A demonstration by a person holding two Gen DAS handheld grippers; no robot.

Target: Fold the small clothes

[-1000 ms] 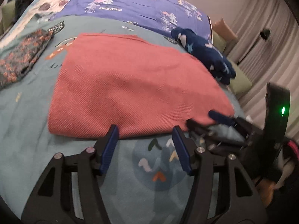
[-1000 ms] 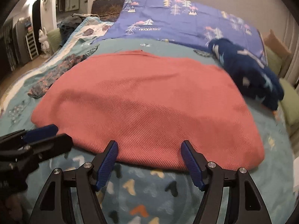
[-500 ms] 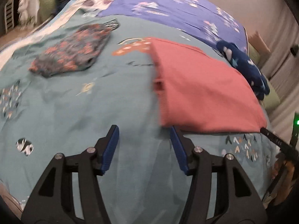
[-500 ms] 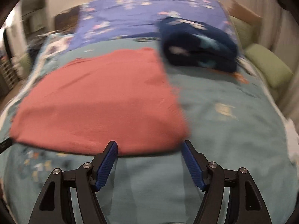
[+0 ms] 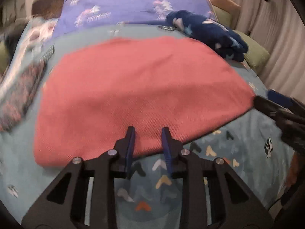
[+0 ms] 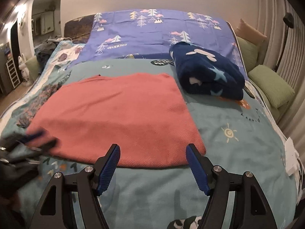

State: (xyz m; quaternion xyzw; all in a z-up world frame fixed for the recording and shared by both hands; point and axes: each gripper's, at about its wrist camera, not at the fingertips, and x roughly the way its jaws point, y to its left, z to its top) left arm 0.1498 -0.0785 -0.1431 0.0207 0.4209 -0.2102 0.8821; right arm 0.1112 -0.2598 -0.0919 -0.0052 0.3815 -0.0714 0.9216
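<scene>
A coral-red knitted garment [image 5: 141, 95] lies folded flat on the teal bedspread [image 5: 238, 152]; it also shows in the right wrist view [image 6: 118, 114]. My left gripper [image 5: 147, 133] is at the garment's near edge, its blue fingers narrowed but still apart, with nothing clearly held. My right gripper [image 6: 153, 152] is open wide and empty, just before the garment's near right corner. Each gripper shows blurred in the other's view, the right one [image 5: 274, 103] and the left one [image 6: 36, 139].
A rolled navy star-print blanket [image 6: 207, 76] lies beyond the garment on the right. A dark floral cloth [image 5: 19, 95] lies at the left. A purple tree-print sheet [image 6: 152, 32] covers the bed's head. Green cushions [image 6: 270, 87] and curtains line the right side.
My left gripper has swung back from the bed's left side to the garment's near edge and its fingers have narrowed. My right gripper has pulled back and steadied at the near right corner.
</scene>
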